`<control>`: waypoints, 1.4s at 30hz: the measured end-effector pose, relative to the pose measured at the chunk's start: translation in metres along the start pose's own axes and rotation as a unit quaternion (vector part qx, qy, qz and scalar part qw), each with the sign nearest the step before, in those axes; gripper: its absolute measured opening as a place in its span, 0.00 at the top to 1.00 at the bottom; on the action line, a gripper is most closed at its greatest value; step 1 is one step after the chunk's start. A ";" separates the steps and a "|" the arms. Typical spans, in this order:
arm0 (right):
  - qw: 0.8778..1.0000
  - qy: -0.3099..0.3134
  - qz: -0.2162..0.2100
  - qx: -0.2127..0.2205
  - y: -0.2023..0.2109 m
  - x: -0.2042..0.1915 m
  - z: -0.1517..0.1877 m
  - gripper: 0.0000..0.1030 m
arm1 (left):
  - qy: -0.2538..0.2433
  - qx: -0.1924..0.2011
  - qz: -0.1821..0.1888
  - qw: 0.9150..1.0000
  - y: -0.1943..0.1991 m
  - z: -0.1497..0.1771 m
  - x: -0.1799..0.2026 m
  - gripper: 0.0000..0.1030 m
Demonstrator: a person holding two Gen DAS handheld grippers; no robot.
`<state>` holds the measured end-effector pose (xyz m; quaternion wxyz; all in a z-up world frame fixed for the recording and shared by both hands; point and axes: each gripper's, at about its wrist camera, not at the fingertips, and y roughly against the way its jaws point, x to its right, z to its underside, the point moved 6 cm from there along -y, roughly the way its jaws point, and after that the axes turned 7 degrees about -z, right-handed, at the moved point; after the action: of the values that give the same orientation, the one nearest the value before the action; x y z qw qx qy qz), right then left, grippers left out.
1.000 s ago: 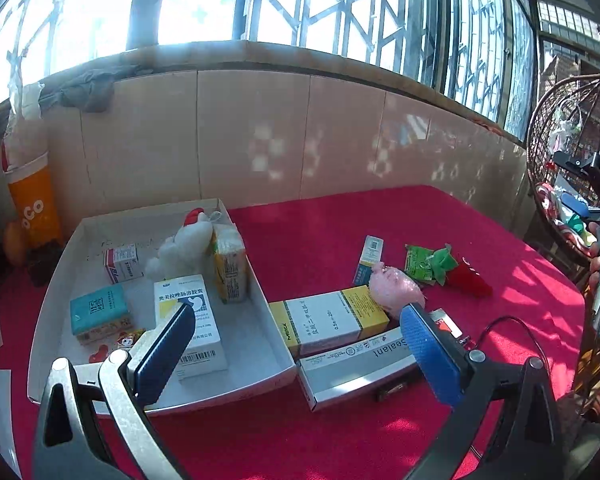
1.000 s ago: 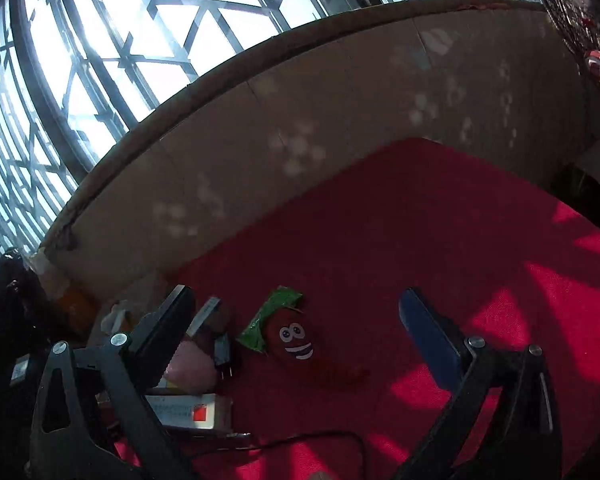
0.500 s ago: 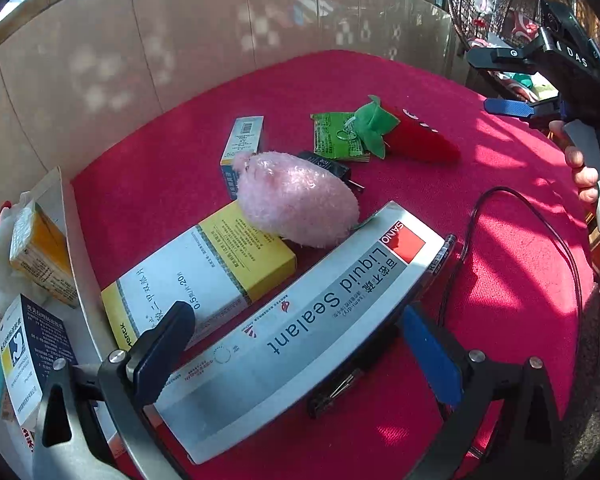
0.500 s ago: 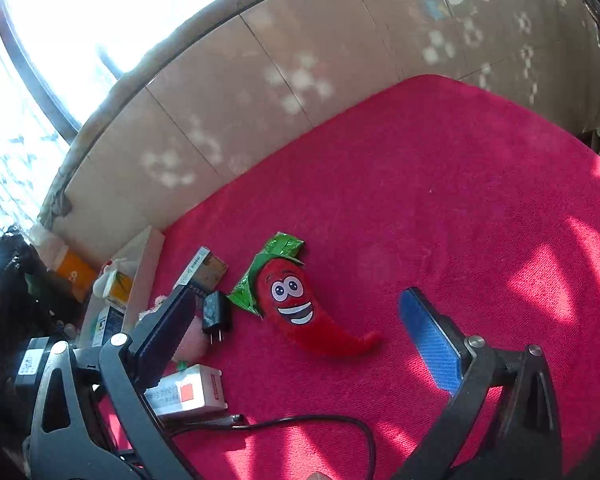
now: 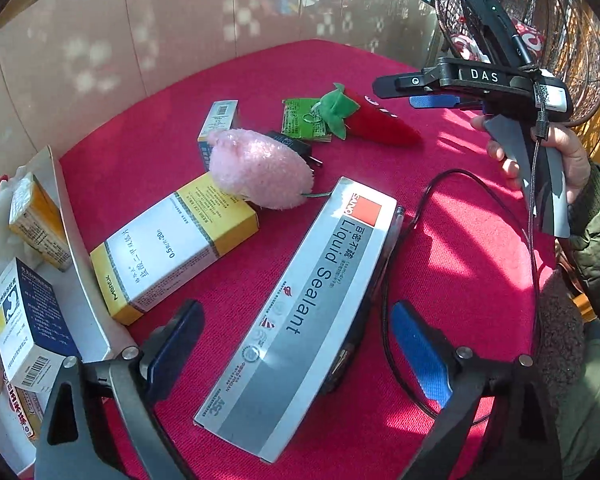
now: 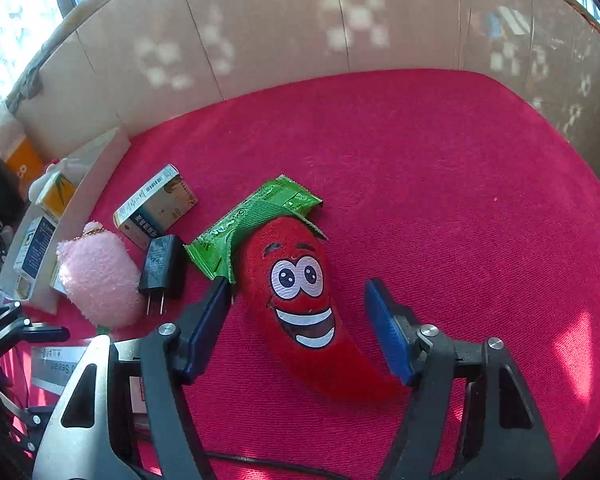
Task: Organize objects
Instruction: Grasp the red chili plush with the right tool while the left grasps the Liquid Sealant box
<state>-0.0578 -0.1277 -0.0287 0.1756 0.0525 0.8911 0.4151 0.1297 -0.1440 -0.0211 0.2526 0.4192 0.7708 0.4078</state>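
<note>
- Since a moment ago, the right claw (image 6: pixel 298 320) has come down closer to the red chili toy (image 6: pixel 300 300), and the left claw (image 5: pixel 296 344) has moved in over the long grey box (image 5: pixel 300 312).
- The right claw is spread wide, one finger on each side of the chili toy but not touching it. I think it is set to grab the toy around its middle.
- The left claw is spread too, with the grey box between its fingers. It holds nothing.
- The chili toy lies on a green packet (image 6: pixel 256 220). A black plug (image 6: pixel 162 264) and a pink fluffy toy (image 6: pixel 96 276) sit close by on the left.
- The white tray (image 5: pixel 80 264) already has small boxes in it, so loose things likely go there.
- The bench (image 6: pixel 440 200) has a red fuzzy cloth on it. Behind it is a tan tiled wall (image 6: pixel 280 32), with windows above and sun spots.
</note>
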 end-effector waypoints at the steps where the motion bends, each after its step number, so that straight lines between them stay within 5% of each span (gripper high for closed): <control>1: 1.000 0.006 0.008 0.000 -0.002 0.000 0.001 0.43 | -0.003 -0.004 -0.002 1.000 -0.002 0.002 -0.001 0.14; 5: 1.000 0.019 0.016 0.005 -0.001 -0.004 0.003 0.65 | -0.011 -0.011 -0.001 1.000 -0.011 0.001 0.002 0.31; 11: 1.000 0.002 0.010 0.011 0.005 -0.005 0.008 0.66 | -0.017 -0.007 -0.001 1.000 -0.012 -0.004 0.002 0.49; 19: 0.999 -0.014 0.001 0.045 0.029 -0.009 0.013 0.70 | -0.012 -0.003 -0.012 1.000 -0.016 -0.008 0.000 0.47; 24: 0.995 -0.017 0.004 0.094 0.066 -0.011 0.009 0.70 | -0.016 0.017 -0.010 1.000 -0.013 -0.009 0.008 0.58; 35: 0.985 0.023 -0.012 0.171 0.127 -0.051 -0.005 0.70 | -0.003 0.111 0.000 0.994 0.041 -0.014 0.019 0.59; 42: 0.983 0.042 -0.024 0.179 0.136 -0.070 -0.006 0.70 | 0.015 0.188 -0.003 0.982 0.085 -0.019 0.022 0.59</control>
<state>-0.0020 -0.0601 0.0972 0.1362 0.0440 0.9586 0.2462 0.1417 -0.1063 0.0590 0.1591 0.4509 0.8386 0.2609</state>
